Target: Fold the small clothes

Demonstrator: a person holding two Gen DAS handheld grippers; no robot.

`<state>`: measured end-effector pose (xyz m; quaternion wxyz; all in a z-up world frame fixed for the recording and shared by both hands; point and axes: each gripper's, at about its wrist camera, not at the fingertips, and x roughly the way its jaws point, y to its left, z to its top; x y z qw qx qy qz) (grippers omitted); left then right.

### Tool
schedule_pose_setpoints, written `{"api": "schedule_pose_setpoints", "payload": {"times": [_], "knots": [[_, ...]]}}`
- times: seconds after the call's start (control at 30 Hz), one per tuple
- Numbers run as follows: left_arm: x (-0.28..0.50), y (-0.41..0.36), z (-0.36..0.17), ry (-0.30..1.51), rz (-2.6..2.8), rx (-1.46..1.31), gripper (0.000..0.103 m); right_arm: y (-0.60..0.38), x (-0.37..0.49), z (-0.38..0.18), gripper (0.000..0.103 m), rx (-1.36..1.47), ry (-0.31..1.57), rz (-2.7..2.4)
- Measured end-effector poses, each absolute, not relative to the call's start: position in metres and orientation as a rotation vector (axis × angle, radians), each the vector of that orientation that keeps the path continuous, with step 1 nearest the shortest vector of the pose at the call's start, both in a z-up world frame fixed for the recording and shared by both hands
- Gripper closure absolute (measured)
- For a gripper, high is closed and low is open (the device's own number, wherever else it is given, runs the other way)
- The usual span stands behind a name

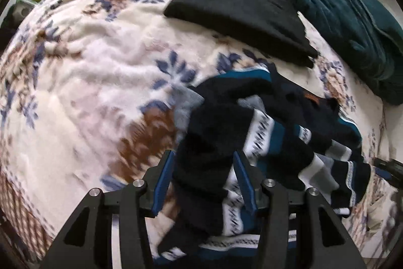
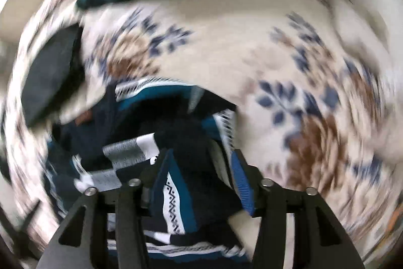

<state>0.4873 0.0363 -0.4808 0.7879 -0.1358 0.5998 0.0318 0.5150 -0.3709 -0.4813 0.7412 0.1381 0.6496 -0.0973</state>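
Judged partly done: one black garment (image 1: pixel 239 14) already lies folded flat on the floral blanket (image 1: pixel 88 67), near a heap of teal fabric (image 1: pixel 340 4) at the far edge (whether that heap belongs to the job, cannot tell); still to do, the patterned sweater (image 1: pixel 252 138), navy and teal with white bands, bunched and crumpled with no clean fold showing. Lies on the blanket nearer than the black piece, apart from it, and rises in a dark fold straight up between the fingers of the left gripper (image 1: pixel 204 168); appears pinched there, blue pads half spread with the thick cloth filling the gap. Much the same at the right gripper (image 2: pixel 199 168), pointing downward over the sweater's other side; a banded fold sits between its pads, jaws half apart, though blur makes it impossible to tell whether they press on the cloth. Probably an early stage for this garment: lifting and spreading before any fold.
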Motion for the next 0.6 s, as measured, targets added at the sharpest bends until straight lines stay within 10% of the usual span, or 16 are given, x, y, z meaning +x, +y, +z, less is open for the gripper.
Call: {"api": "schedule_pose_setpoints", "payload": {"times": [0.1, 0.13, 0.4, 0.6], "knots": [[0.489, 0.028, -0.505, 1.334, 0.071, -0.297, 0.057, -0.356, 0.535, -0.52, 0.061, 0.145, 1.576, -0.219], [0.487, 0.026, -0.511, 1.347, 0.08, -0.282, 0.057, -0.353, 0.535, -0.527, 0.099, 0.144, 1.588, -0.206], [0.499, 0.043, -0.543, 1.353, 0.109, -0.28, 0.055, -0.373, 0.526, -0.471, 0.101, 0.282, 1.371, -0.248], [0.491, 0.059, -0.526, 1.368, 0.141, -0.339, 0.056, -0.394, 0.538, -0.512, 0.094, 0.381, 1.541, -0.216]]}}
